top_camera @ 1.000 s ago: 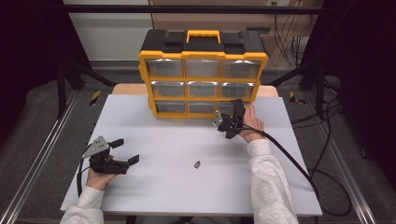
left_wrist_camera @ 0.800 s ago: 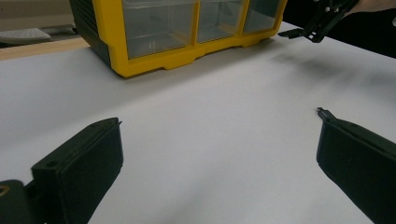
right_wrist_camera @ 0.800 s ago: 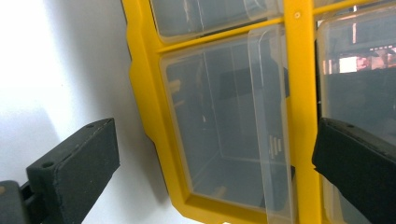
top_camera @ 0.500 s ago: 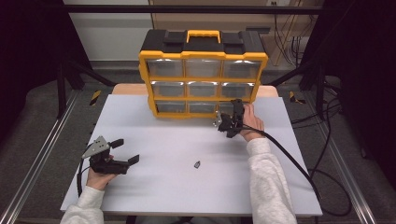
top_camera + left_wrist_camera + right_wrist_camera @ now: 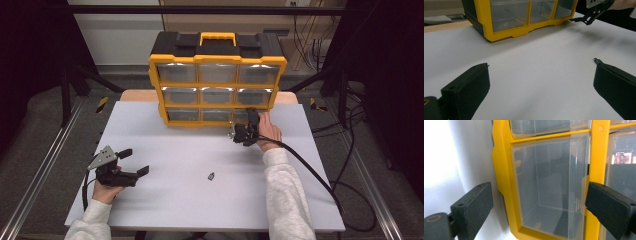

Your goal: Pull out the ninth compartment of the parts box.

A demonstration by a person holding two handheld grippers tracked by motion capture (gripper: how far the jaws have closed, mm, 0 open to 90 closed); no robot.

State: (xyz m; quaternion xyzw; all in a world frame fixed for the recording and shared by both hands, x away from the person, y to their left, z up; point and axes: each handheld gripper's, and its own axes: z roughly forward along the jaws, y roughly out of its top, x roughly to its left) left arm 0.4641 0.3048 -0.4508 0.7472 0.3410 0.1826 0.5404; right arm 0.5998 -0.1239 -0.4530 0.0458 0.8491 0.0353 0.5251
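The right gripper [image 5: 242, 131] has its fingers starting to close around the clear bottom-right drawer [image 5: 549, 187] of the yellow-framed plastic organiser box [image 5: 217, 80], not yet gripping; a pull looks likely. The left gripper [image 5: 131, 162] rests with its fingers released on the white worktop [image 5: 200, 200].

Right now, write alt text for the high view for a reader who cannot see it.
A person's right gripper reaches, fingers open, at the bottom-right drawer of a yellow drawer cabinet on a white table. The left gripper rests open near the table's left edge, and a small dark part lies between the hands.
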